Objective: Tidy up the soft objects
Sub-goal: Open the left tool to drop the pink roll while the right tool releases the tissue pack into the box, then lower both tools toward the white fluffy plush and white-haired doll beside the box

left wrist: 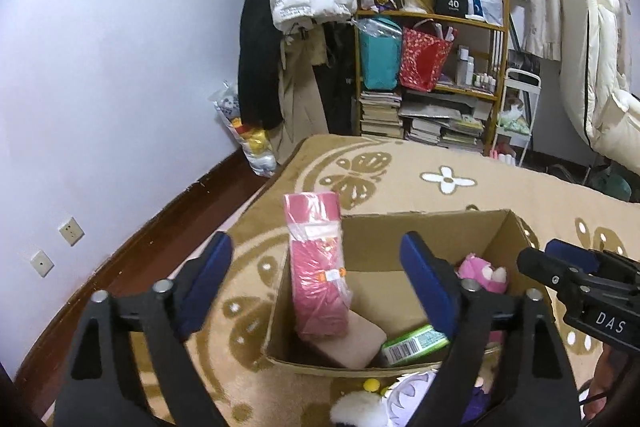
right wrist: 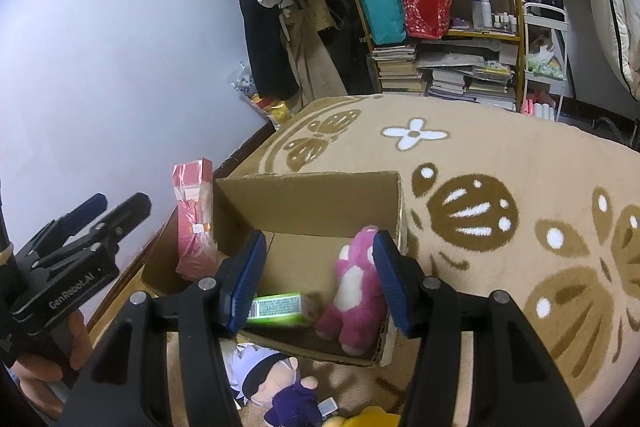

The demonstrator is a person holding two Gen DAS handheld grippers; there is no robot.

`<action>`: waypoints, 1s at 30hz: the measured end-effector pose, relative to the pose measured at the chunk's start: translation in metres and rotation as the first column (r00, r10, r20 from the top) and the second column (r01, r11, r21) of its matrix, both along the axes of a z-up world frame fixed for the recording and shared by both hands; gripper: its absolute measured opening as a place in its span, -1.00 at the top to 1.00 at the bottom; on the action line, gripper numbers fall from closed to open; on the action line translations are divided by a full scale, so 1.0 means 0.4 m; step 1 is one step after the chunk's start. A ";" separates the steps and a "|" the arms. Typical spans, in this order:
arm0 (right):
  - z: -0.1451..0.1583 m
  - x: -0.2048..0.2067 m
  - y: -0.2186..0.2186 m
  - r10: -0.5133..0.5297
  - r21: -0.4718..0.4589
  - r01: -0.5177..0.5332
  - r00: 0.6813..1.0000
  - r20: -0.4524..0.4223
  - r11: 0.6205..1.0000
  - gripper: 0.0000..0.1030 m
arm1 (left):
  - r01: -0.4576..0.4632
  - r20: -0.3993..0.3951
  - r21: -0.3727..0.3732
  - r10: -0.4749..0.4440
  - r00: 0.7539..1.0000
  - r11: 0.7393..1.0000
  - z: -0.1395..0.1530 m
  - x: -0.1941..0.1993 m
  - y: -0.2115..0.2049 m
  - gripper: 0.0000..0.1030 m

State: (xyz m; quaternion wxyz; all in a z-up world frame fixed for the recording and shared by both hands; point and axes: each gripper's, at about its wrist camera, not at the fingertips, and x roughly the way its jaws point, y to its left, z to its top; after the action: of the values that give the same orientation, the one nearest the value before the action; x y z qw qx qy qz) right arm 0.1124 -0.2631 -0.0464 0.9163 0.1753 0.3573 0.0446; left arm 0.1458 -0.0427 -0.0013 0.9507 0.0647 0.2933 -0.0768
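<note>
I am holding both grippers above an open cardboard box (left wrist: 404,227) that is sitting on a beige rug with brown butterfly patterns (left wrist: 360,171). My left gripper (left wrist: 320,283) is hovering with its blue-padded fingers spread wide apart, gripping nothing. My right gripper (right wrist: 320,279) is likewise hanging over the box with its fingers apart and nothing between them.

Inside the box, a pink plastic-wrapped pack (left wrist: 316,267) is standing tilted against the left wall, its top sticking out above the rim. Its lower end is resting on a tan block (left wrist: 352,343) lying on the box floor. A green packet with a barcode (right wrist: 280,309) is lying flat near the front wall, and a pink and white plush toy (right wrist: 354,291) is leaning in the right corner just beside it.

Outside the box, right in front of its near wall, a plush doll with pale hair, a black blindfold and dark purple clothes (right wrist: 272,383) is lying on the rug. Something yellow (right wrist: 376,419) is showing just beside it at the lower edge; I cannot tell what it is. A wooden shelf (left wrist: 432,17) with bags and stacked books is standing against the far wall.
</note>
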 end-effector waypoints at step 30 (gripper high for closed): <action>0.069 -0.144 -0.011 -0.049 -0.034 0.050 0.999 0.002 0.998 -1.00 | -0.030 -0.036 -0.020 0.029 0.999 0.999 0.060 -0.097 0.072 -0.98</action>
State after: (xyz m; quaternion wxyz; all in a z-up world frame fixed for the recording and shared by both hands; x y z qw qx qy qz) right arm 0.0549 -0.2675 -0.0189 0.9202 0.1683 0.3530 0.0159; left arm 0.1071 -0.0137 0.0225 0.9470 0.0495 0.3103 -0.0670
